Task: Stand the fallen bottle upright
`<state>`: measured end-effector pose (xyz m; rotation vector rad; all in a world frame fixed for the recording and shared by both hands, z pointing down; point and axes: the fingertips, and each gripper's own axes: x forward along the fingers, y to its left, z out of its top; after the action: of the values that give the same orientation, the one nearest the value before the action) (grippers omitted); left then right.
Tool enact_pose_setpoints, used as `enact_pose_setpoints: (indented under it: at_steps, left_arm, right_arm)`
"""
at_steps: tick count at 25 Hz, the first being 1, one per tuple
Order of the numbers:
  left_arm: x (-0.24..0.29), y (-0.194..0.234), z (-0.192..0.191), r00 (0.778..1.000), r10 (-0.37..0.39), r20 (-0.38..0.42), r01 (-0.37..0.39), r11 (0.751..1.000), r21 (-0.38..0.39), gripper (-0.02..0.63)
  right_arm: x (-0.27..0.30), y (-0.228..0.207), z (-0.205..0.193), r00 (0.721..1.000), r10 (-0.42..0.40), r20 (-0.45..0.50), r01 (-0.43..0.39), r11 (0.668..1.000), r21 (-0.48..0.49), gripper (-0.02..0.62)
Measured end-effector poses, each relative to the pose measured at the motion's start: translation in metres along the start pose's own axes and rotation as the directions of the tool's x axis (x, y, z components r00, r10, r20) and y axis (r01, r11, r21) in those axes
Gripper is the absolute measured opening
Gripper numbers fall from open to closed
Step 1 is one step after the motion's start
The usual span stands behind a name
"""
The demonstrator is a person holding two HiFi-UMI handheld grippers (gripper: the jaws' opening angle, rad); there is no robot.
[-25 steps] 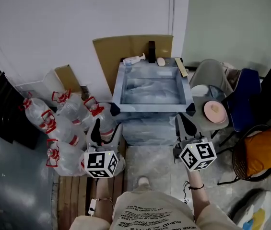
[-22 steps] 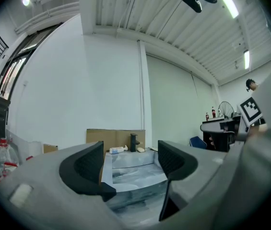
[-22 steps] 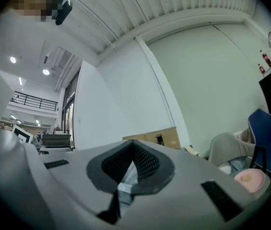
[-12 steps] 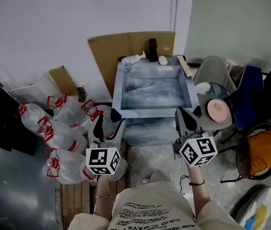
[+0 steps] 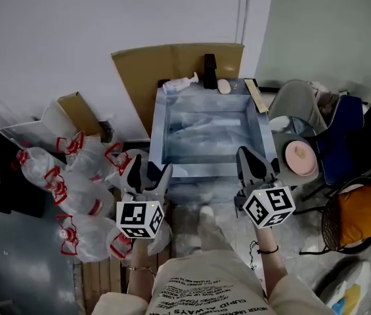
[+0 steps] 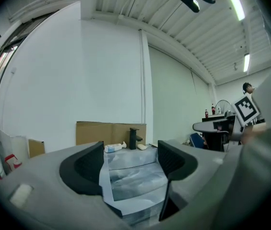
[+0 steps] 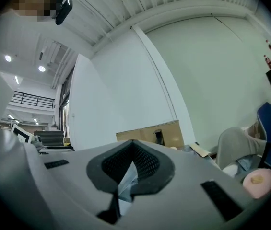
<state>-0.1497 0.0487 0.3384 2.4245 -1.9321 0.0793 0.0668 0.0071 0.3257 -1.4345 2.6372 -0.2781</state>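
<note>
A small white bottle with a blue cap lies on its side on the back ledge of the grey sink, left of the black tap. The left gripper view shows the bottle far ahead, between the jaws. My left gripper is open and empty, held just short of the sink's front left corner. My right gripper hovers at the front right corner; its pads meet with nothing between them. Both grippers are well short of the bottle.
Several big clear water jugs with red handles are piled on the floor at left. Cardboard leans on the wall behind the sink. A bar of soap lies beside the tap. Right of the sink are a pink lidded tub, a grey chair and an orange cushion.
The person has stepped toward the sink, so both grippers have come up to its front edge. Neither gripper has changed its opening. The bottle has not moved.
</note>
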Motion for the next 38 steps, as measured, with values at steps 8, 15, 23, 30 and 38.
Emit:
enact_pose_setpoints:
  at_steps: [8,15,23,30,38]
  left_arm:
    - [0.081,0.023,0.004,1.000,-0.011,-0.024,0.011,1.000,0.008,0.337]
    - [0.144,0.038,0.008,0.999,-0.025,-0.048,0.027,0.999,0.028,0.337]
    - [0.207,0.057,0.005,0.998,-0.009,-0.067,0.011,1.000,0.027,0.337]
    - [0.251,0.065,-0.004,0.994,-0.022,-0.107,0.027,0.999,0.047,0.337]
    - [0.302,0.076,-0.013,0.979,-0.067,-0.191,0.093,0.987,0.131,0.337]
  right_arm:
    - [0.081,-0.022,0.004,0.999,0.048,-0.016,-0.047,0.999,0.003,0.003]
    - [0.145,-0.037,0.010,0.995,0.100,-0.025,-0.101,0.995,-0.006,0.003]
    - [0.202,-0.050,-0.006,0.984,0.159,-0.081,-0.160,0.987,-0.003,0.003]
    - [0.236,-0.062,-0.030,0.969,0.200,-0.142,-0.200,0.980,0.020,0.003]
    - [0.260,-0.065,-0.054,0.952,0.234,-0.197,-0.227,0.972,0.054,0.003]
